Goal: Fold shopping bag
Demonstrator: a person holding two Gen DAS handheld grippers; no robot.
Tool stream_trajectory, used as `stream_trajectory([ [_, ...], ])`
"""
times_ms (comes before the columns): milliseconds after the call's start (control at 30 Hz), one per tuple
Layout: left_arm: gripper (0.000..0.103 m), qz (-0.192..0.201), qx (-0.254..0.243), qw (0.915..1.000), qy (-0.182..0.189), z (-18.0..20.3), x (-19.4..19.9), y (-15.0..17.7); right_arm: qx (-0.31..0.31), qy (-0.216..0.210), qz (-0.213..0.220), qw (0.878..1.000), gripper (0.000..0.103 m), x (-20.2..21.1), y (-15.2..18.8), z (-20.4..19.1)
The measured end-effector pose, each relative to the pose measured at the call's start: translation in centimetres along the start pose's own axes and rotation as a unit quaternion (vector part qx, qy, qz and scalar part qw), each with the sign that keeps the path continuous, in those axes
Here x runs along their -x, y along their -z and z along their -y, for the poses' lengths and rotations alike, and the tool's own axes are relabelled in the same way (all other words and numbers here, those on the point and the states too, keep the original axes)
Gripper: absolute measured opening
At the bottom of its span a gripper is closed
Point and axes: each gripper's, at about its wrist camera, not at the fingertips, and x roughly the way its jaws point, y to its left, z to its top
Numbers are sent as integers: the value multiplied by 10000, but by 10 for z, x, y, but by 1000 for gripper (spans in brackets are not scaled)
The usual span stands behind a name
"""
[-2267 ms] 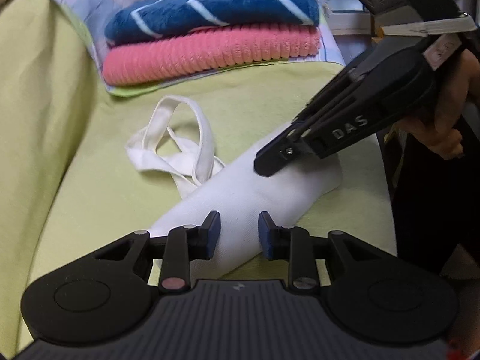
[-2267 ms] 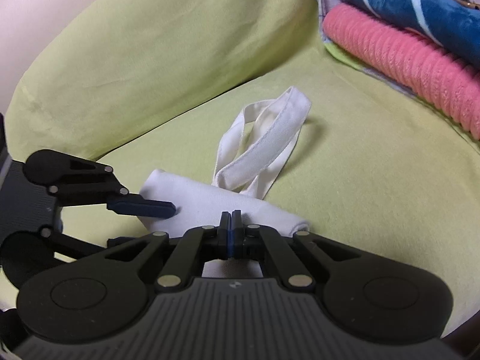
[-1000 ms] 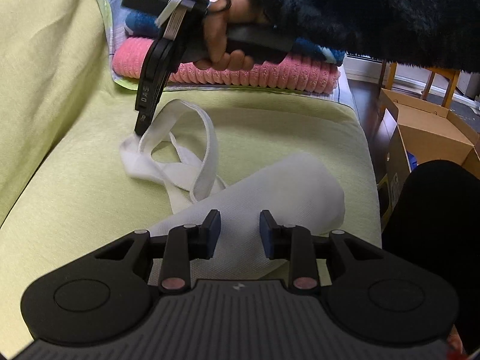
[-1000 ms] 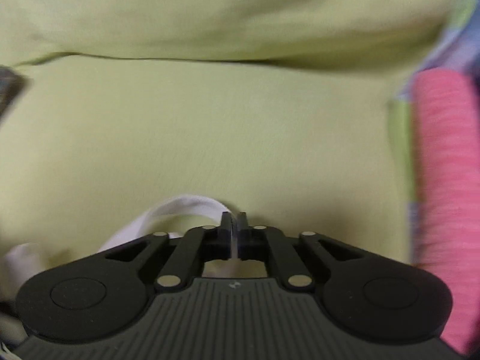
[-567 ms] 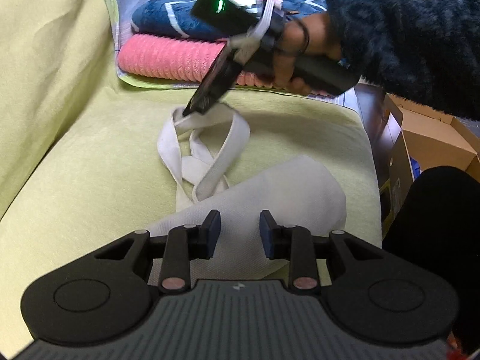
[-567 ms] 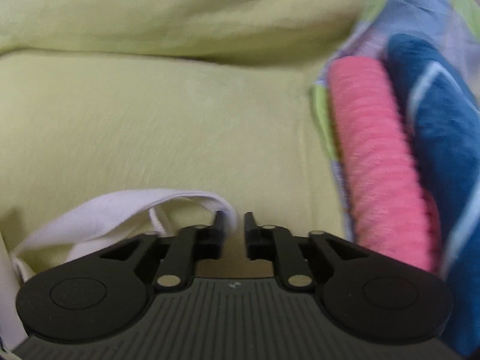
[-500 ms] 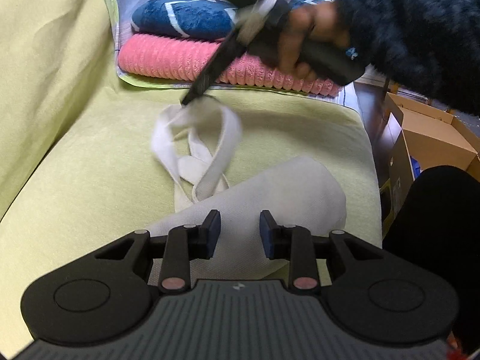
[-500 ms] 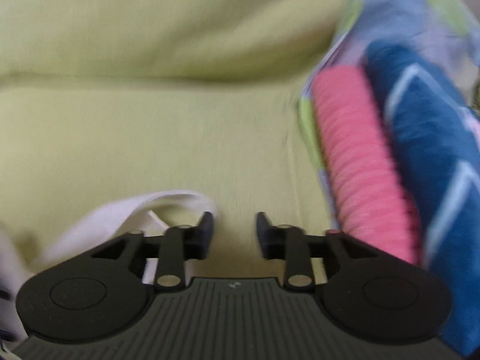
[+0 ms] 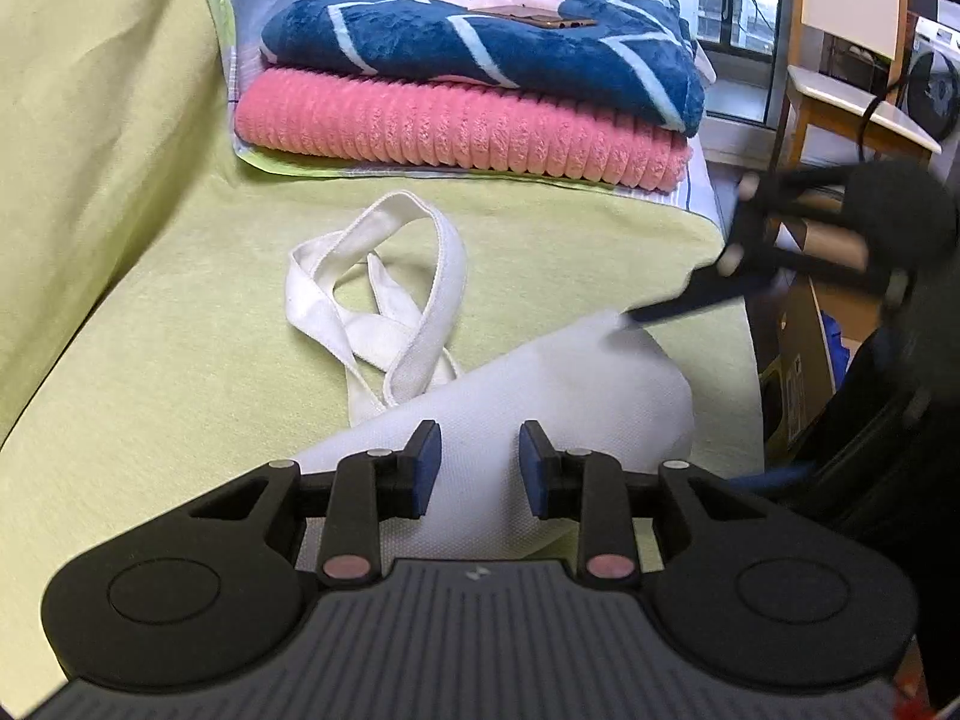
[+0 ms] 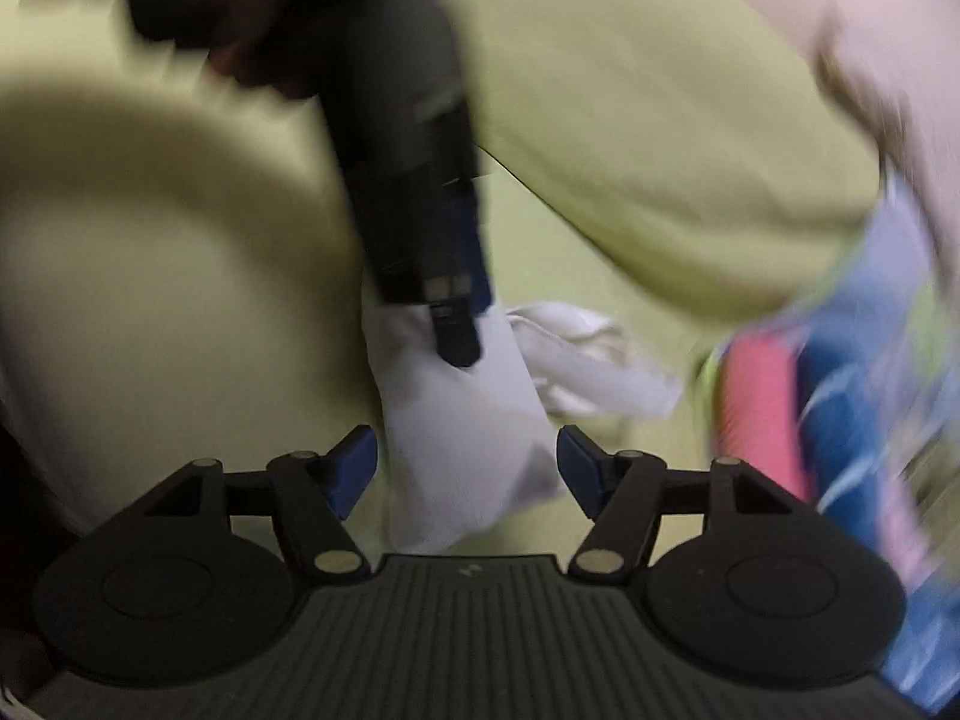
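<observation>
A yellow-green fabric sofa (image 9: 180, 372) fills both views. At its far end sits a folded pile — a navy patterned blanket (image 9: 480, 48) on a pink ribbed knit blanket (image 9: 456, 132). The white fabric shopping bag (image 9: 540, 396), folded into a long strip, lies on the seat cushion with its looped white handles (image 9: 384, 294) splayed toward the pile. The left gripper (image 9: 477, 462) hovers over the bag's near end, jaws apart and empty. The right gripper (image 10: 467, 468) — blurred — has its jaws spread wide over the bag's other end.
</observation>
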Motion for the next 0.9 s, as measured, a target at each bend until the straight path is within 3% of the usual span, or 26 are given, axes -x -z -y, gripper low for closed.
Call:
stream_trajectory([
  [100, 36, -42, -87, 10000, 0, 0, 0, -1, 403, 214, 43, 9989, 58, -21, 0, -15],
  [200, 36, -79, -422, 9991, 39, 0, 4, -2, 457, 55, 73, 9989, 52, -28, -4, -10],
  [267, 41, -112, -1197, 9927, -74, 6, 14, 1, 422, -41, 55, 9991, 52, -27, -4, -5],
  [300, 43, -111, -1754, 9843, -181, 10, 20, 5, 417, -64, 85, 9991, 52, -25, -3, -4],
  [367, 45, -211, -2779, 9596, -382, 18, 29, 17, 411, -107, 146, 9990, 52, -21, 0, -1],
  [400, 46, -328, -3281, 9426, -528, 23, 29, 25, 371, -127, 151, 9991, 52, -21, -1, 0],
  [467, 47, -480, -4345, 8959, -788, 31, 24, 44, 346, -160, 170, 9991, 52, -21, -1, 0],
  [500, 54, -529, -4777, 8723, -897, 34, 20, 53, 335, -177, 188, 9991, 52, -21, 0, 1],
  [533, 56, -535, -5074, 8540, -1016, 36, 15, 60, 323, -194, 206, 9991, 52, -21, 1, 2],
  [567, 57, -509, -5246, 8419, -1160, 35, 8, 64, 309, -213, 223, 9990, 52, -21, 2, 3],
  [600, 59, -462, -5324, 8353, -1295, 33, 1, 66, 304, -228, 249, 9990, 52, -25, 4, 4],
  [633, 59, -415, -5344, 8330, -1374, 31, -6, 67, 282, -241, 273, 9989, 52, -26, 5, 5],
  [667, 59, -393, -5280, 8369, -1390, 27, -12, 66, 211, -245, 285, 9991, 52, -28, 6, 8],
  [700, 59, -383, -5117, 8475, -1357, 24, -17, 62, 87, -280, 301, 9991, 52, -29, 5, 10],
  [800, 59, -360, -4318, 8952, -1039, 11, -18, 43, -734, -714, 304, 9943, 51, -37, 6, 37],
  [900, 59, -424, -3871, 9186, -676, 0, -10, 30, -1226, -1238, 256, 9844, 50, -35, 9, 58],
])
